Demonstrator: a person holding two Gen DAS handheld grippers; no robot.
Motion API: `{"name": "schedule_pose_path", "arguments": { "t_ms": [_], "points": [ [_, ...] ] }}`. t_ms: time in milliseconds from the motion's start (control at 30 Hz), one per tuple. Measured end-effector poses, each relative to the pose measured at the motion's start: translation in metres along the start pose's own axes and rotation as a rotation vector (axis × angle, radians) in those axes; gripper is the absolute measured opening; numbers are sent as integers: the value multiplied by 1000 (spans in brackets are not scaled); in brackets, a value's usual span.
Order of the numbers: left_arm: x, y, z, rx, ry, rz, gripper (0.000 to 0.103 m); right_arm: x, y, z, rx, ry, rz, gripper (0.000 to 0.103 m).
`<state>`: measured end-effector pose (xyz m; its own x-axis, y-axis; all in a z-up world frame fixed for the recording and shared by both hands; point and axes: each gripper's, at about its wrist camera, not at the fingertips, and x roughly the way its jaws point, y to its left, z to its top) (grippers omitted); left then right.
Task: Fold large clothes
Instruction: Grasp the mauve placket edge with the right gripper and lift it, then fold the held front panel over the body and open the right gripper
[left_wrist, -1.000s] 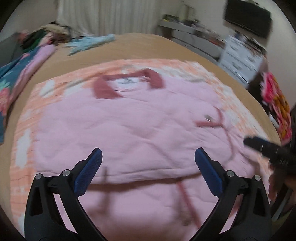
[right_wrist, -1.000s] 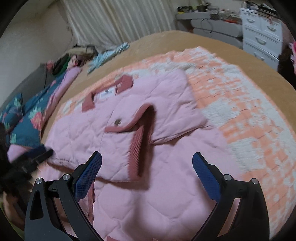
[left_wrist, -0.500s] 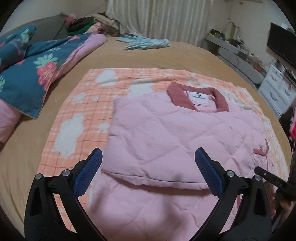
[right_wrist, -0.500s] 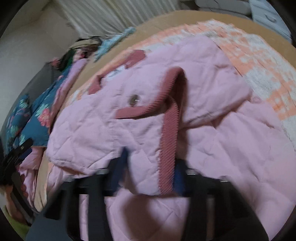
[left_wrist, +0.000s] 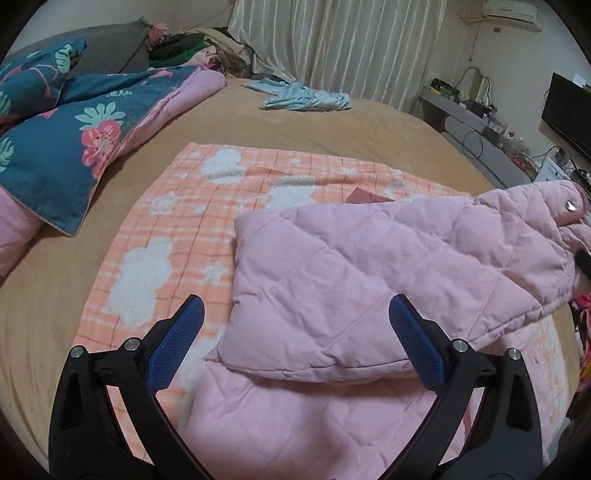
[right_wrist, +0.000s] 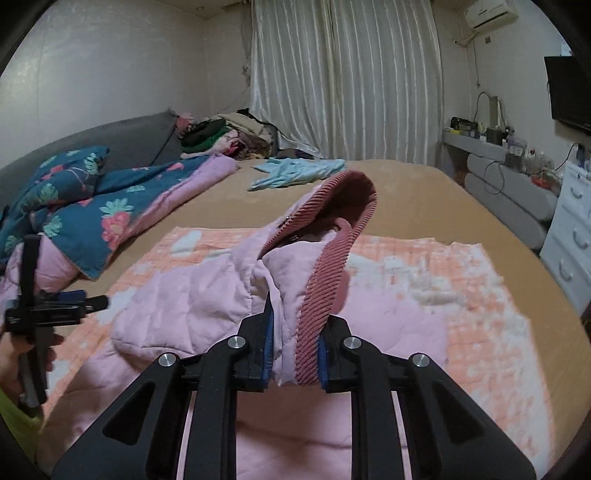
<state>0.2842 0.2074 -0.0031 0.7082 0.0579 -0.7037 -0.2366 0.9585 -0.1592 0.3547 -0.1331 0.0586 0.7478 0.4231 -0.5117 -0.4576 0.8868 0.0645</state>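
One pink quilted jacket with dark-pink corduroy trim (left_wrist: 369, 280) lies on the orange checked blanket (left_wrist: 177, 229) atop the tan bed (left_wrist: 332, 125). The right gripper (right_wrist: 293, 350) is clamped on its ribbed cuff, lifting it; the left gripper (left_wrist: 295, 341) hovers spread wide above the folded edge, blanket free at left.

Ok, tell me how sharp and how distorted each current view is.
Left wrist view: sharp, with fisheye bending at the edges and dark corner vignetting; the pink quilted jacket reads clearly. Right wrist view: also fisheye, and the orange checked blanket looks soft, while the right gripper is crisp.
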Motion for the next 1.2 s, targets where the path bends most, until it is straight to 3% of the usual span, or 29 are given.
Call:
{"name": "schedule_pose_path", "arguments": {
  "t_ms": [267, 700, 967, 1033, 1100, 1200],
  "points": [
    [13, -20, 10, 49, 5, -12, 94, 39, -39, -44, 144, 123, -31, 17],
    [38, -53, 5, 81, 65, -77, 94, 60, -48, -81, 204, 221, -63, 21],
    [62, -72, -10, 96, 143, -125, 94, 57, -54, -83, 199, 238, -128, 42],
    [65, -76, -13, 108, 153, -132, 94, 53, -56, -81, 192, 230, -139, 43],
    [71, -78, -16, 114, 170, -132, 94, 48, -56, -78, 183, 215, -151, 52],
    [85, -74, -22, 115, 208, -99, 94, 44, -52, -73, 165, 199, -150, 57]
  ]
}}
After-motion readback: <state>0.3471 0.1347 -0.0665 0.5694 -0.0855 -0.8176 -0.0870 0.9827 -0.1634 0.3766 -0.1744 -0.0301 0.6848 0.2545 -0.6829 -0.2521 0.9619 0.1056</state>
